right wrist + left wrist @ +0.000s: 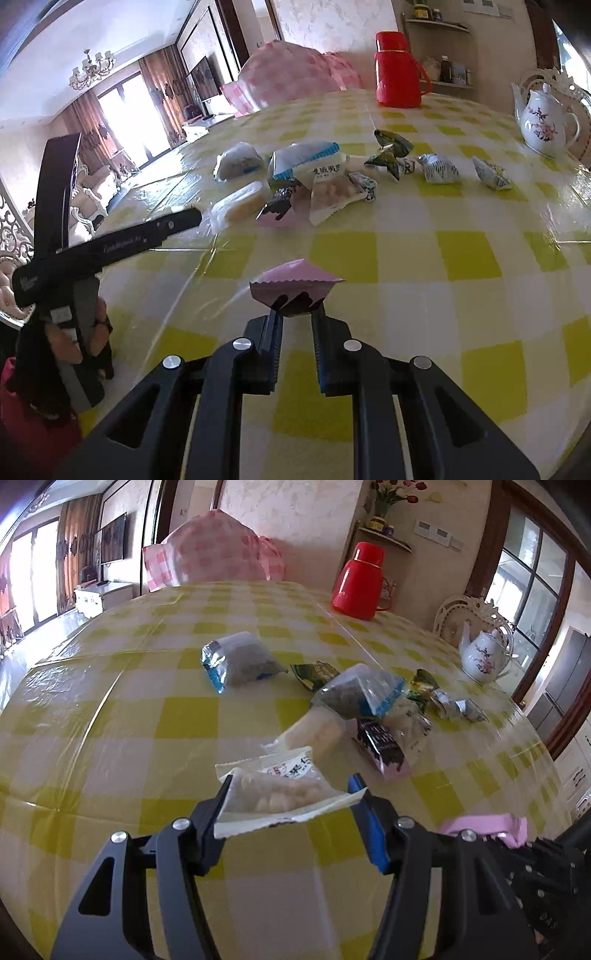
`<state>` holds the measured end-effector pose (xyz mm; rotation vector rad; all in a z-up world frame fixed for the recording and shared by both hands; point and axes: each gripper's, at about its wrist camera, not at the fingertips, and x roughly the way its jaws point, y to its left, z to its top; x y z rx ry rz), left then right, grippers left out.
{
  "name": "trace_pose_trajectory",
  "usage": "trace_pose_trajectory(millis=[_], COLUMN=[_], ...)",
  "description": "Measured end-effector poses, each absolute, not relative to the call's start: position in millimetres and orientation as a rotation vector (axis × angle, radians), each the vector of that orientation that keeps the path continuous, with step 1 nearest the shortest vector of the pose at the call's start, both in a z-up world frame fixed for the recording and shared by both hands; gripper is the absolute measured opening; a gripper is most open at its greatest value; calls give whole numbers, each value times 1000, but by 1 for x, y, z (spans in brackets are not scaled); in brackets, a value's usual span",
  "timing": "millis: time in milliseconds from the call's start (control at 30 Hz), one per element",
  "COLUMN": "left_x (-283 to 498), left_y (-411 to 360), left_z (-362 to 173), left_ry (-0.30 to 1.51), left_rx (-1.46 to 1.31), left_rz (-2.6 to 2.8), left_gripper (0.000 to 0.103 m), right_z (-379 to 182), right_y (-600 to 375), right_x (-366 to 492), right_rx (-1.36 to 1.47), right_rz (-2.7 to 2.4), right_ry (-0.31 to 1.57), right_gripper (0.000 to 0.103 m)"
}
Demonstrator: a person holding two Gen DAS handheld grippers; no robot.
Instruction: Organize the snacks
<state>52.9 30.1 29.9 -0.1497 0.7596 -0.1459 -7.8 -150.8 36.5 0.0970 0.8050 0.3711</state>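
My left gripper (291, 794) is shut on a clear white snack packet (275, 797) of pale puffed pieces, held above the yellow checked table (110, 720). My right gripper (297, 314) is shut on a pink and black snack packet (293, 290), lifted over the table. That pink packet also shows at the right edge of the left wrist view (487, 825). A loose pile of snacks (365, 709) lies mid-table: clear bags with blue edges (236, 662), green wrappers (314, 674), a dark and pink packet (382, 747). The pile also shows in the right wrist view (314, 177).
A red thermos (360, 581) and a white flowered teapot (482, 657) stand at the far right of the table. A pink checked bag (214, 554) sits beyond the far edge. The left gripper's body and hand (74, 277) are at the left of the right wrist view.
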Motion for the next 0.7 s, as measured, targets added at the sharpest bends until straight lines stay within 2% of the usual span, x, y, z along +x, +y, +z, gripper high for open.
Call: trace_pose_trajectory(millis=[700], left_x=[-25], left_y=[12], left_z=[41], left_ry=[699], left_rx=[-100], left_rz=[-162], left_gripper=[61], right_z=[50], right_y=[-171], right_x=[-52], right_rx=[265], right_rz=[336], right_ry=[700], right_gripper=[16])
